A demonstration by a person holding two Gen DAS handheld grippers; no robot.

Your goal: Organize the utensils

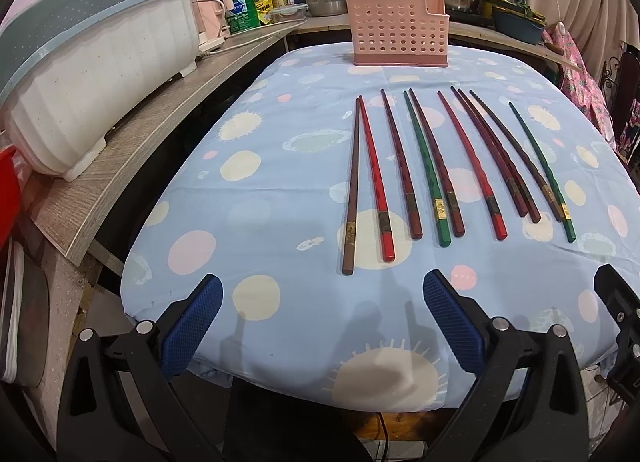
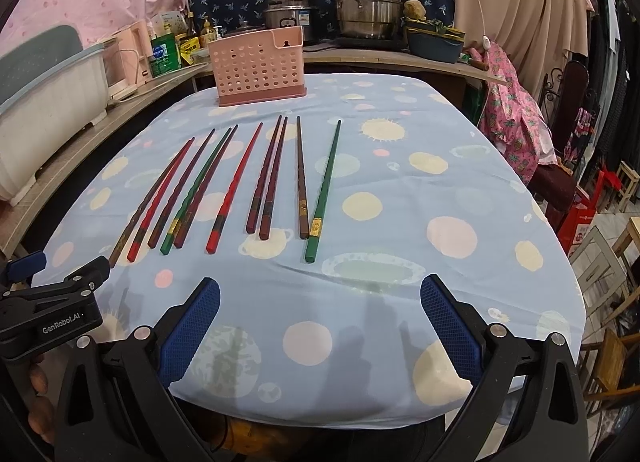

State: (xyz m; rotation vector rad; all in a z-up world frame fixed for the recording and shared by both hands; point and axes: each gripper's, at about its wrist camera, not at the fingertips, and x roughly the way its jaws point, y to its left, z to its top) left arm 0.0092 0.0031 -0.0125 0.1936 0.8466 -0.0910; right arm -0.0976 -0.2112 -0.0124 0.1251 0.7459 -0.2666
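Several chopsticks lie in a row on the blue spotted tablecloth (image 1: 280,181), tips pointing away: brown (image 1: 351,185), red (image 1: 374,177), dark red and green (image 1: 424,169) ones. They also show in the right wrist view, with a green chopstick (image 2: 323,189) at the far right. A pink perforated utensil holder (image 1: 397,29) stands upright at the table's far edge, also in the right wrist view (image 2: 260,69). My left gripper (image 1: 322,294) is open and empty above the near edge. My right gripper (image 2: 320,294) is open and empty, near the green chopstick's butt end.
A white dish rack (image 1: 100,77) sits on a wooden shelf (image 1: 160,133) at the left. Steel pots (image 2: 366,9), bottles and a kettle stand on the counter behind. Chairs and stools (image 2: 600,270) are at the right of the table.
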